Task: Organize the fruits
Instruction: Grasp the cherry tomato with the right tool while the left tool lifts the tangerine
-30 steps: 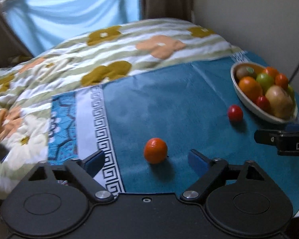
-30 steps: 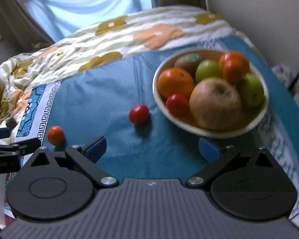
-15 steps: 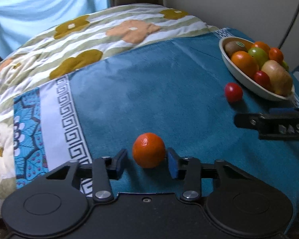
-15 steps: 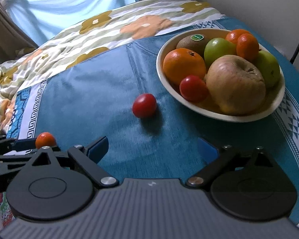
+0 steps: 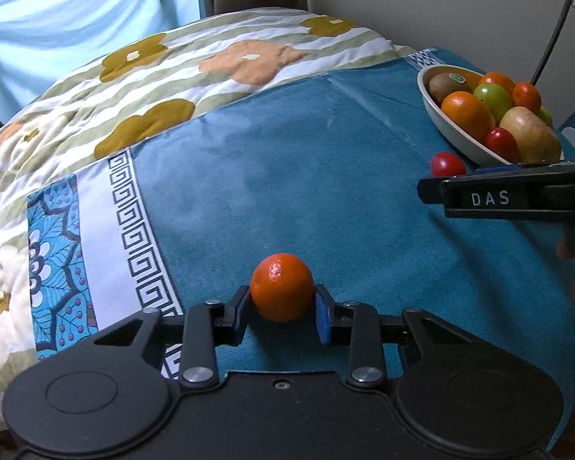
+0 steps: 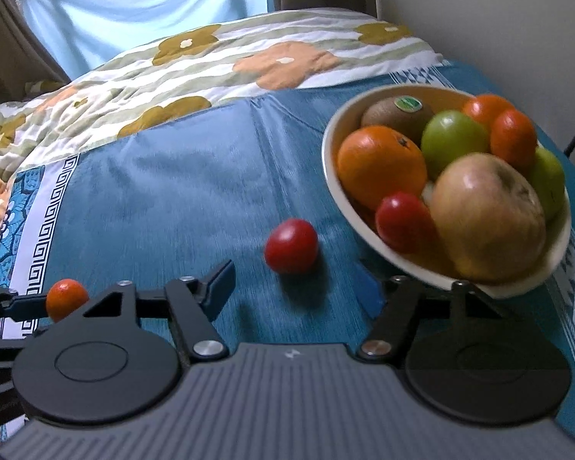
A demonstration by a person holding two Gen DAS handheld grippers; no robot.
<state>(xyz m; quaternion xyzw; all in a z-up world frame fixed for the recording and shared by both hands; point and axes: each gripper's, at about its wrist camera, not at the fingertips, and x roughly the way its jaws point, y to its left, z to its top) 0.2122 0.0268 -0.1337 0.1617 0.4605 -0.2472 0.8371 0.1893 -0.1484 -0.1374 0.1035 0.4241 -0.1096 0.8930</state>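
Observation:
My left gripper point(image 5: 282, 312) is shut on a small orange mandarin point(image 5: 282, 286) that rests on the teal cloth point(image 5: 287, 176); the mandarin also shows in the right wrist view point(image 6: 66, 299). My right gripper point(image 6: 299, 283) is open, with a red tomato point(image 6: 291, 245) just ahead of its fingers; the tomato shows in the left wrist view point(image 5: 447, 164) too. A cream bowl point(image 6: 335, 176) at the right holds an orange, a kiwi, green fruits, mandarins, a pale apple and a red tomato. The bowl point(image 5: 446, 126) is far right in the left wrist view.
The teal cloth lies over a flowered bedspread point(image 5: 153, 73). A blue curtain point(image 6: 134, 11) hangs behind, and a pale wall point(image 5: 441, 7) stands at the right with a dark cable point(image 5: 552, 34) beside the bowl.
My left gripper moved up to the mandarin and closed its fingers on it. My right gripper moved nearer the red tomato and the bowl, staying open.

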